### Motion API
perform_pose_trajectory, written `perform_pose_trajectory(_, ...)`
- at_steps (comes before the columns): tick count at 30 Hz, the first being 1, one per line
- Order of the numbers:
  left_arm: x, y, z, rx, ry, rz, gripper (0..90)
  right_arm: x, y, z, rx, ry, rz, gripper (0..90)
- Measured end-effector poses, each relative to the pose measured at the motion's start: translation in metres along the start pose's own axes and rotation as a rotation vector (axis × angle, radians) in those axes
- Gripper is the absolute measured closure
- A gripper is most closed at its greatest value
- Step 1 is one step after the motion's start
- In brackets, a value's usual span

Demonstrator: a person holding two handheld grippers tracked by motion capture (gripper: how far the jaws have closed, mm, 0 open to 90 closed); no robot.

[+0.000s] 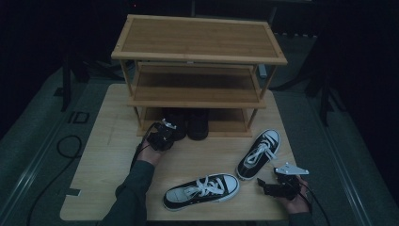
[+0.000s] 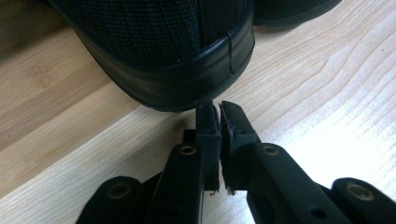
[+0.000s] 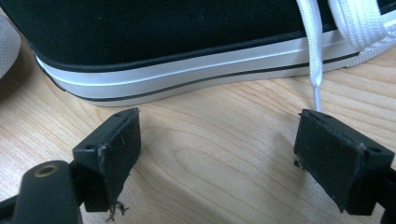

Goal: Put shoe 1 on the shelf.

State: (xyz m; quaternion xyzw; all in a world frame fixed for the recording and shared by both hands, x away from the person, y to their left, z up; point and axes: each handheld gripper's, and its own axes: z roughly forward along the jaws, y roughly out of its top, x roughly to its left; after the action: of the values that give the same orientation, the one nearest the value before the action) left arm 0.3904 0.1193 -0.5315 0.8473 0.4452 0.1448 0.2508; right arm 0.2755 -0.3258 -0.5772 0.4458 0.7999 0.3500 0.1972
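Note:
Two black shoes (image 1: pixel 188 123) stand side by side on the bottom shelf of a wooden shoe rack (image 1: pixel 197 40). My left gripper (image 1: pixel 168 128) is right at the heel of the left one. In the left gripper view its jaws (image 2: pixel 219 114) are shut with nothing between them, tips against the black heel (image 2: pixel 177 60). Two black-and-white sneakers lie on the table, one near the front (image 1: pixel 201 190) and one to the right (image 1: pixel 259 153). My right gripper (image 1: pixel 263 186) sits open beside the right sneaker's heel. In the right gripper view (image 3: pixel 219 135) the sneaker's side (image 3: pixel 177 51) is just beyond the jaws, with a white lace (image 3: pixel 314 60) hanging.
The rack has three shelves; the top and middle (image 1: pixel 195 87) shelves are bare. The light wooden table (image 1: pixel 103 155) has free room at left. A black cable (image 1: pixel 68 146) loops on the floor at left. Dark stands surround the table.

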Motion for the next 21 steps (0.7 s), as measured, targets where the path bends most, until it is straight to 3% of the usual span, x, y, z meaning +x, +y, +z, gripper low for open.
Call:
perform_pose_trajectory(12,0.015,-0.014,-0.016,-0.037,0.001,-0.053,72.6,0.0,0.0,0.0,0.0,0.0,0.001,14.8)
perform_pose_trajectory(21,0.03,-0.031,-0.021,-0.042,0.0,-0.096,70.5,0.0,0.0,0.0,0.0,0.0,0.001,14.8)
